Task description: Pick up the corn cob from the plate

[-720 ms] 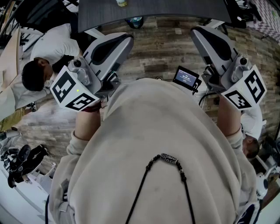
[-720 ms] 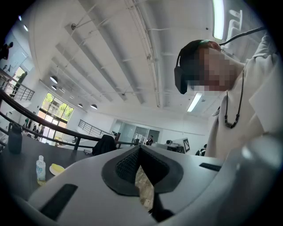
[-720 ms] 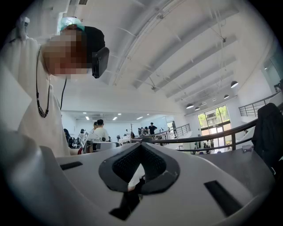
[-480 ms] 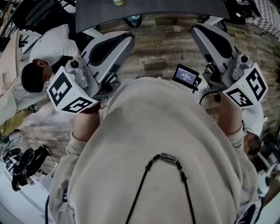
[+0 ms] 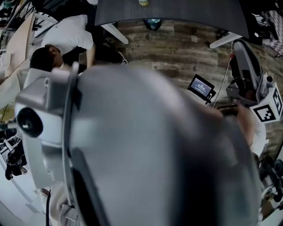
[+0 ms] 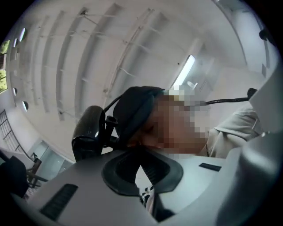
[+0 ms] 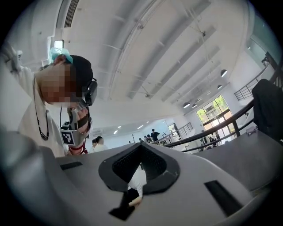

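Observation:
No corn cob and no plate shows in any view. My left gripper is lifted close to my head; its grey body fills most of the head view. Its black pads meet with nothing between them, and they point up at my head and the ceiling. My right gripper is held level, also shut and empty. In the head view only its marker cube and grey housing show, at the right edge.
A dark table stands at the top of the head view over a wood-plank floor. A person in white crouches at upper left. A small screen hangs near my right gripper. Black gear lies at left.
My left gripper has risen from beside my chest up in front of the head camera and now blocks most of that view. The right gripper now sits further toward the right edge.

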A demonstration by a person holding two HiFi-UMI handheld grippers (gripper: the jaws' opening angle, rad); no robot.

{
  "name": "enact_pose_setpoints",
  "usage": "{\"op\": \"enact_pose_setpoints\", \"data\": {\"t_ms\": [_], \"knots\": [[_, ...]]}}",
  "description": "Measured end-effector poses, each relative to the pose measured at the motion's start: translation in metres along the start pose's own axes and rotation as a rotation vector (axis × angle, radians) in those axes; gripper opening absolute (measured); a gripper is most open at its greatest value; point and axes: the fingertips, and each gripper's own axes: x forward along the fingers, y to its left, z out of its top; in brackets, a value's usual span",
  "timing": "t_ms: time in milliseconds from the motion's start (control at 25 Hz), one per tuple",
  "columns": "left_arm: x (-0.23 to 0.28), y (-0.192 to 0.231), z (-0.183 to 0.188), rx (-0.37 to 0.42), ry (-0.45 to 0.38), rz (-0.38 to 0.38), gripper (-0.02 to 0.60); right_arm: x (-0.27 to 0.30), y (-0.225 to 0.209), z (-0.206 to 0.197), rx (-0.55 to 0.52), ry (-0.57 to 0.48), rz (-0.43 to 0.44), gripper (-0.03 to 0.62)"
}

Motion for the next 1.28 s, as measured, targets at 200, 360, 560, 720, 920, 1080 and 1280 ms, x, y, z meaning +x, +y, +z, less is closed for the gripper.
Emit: {"op": "enact_pose_setpoints", "data": {"t_ms": [200,360,560,720,920,1080,1280], "knots": [[-0.002,0.014,-0.009,0.109,0.088,0.101,0.003,-0.010,-0.001,-0.013,0.008,0.025,0.004,0.015],[0.001,0.016,-0.010,0.172,0.120,0.134,0.002,-0.010,-0.001,-0.015,0.034,0.023,0.018,0.015],[0.009,0.011,-0.007,0.250,0.142,0.141,0.003,-0.010,-0.006,-0.024,0.026,0.028,0.020,0.014],[0.016,0.007,-0.004,0.315,0.160,0.145,0.003,-0.023,-0.020,-0.024,0.016,0.036,-0.014,0.015],[-0.002,0.043,-0.013,0.342,0.218,0.298,0.003,-0.029,-0.040,-0.017,-0.010,0.042,-0.057,0.014],[-0.043,0.107,-0.044,0.268,0.334,0.570,0.003,-0.028,-0.037,-0.017,-0.025,0.032,-0.064,0.015],[-0.066,0.143,-0.074,0.262,0.468,0.678,0.003,-0.026,-0.041,-0.030,-0.025,0.073,-0.098,0.015]]}}
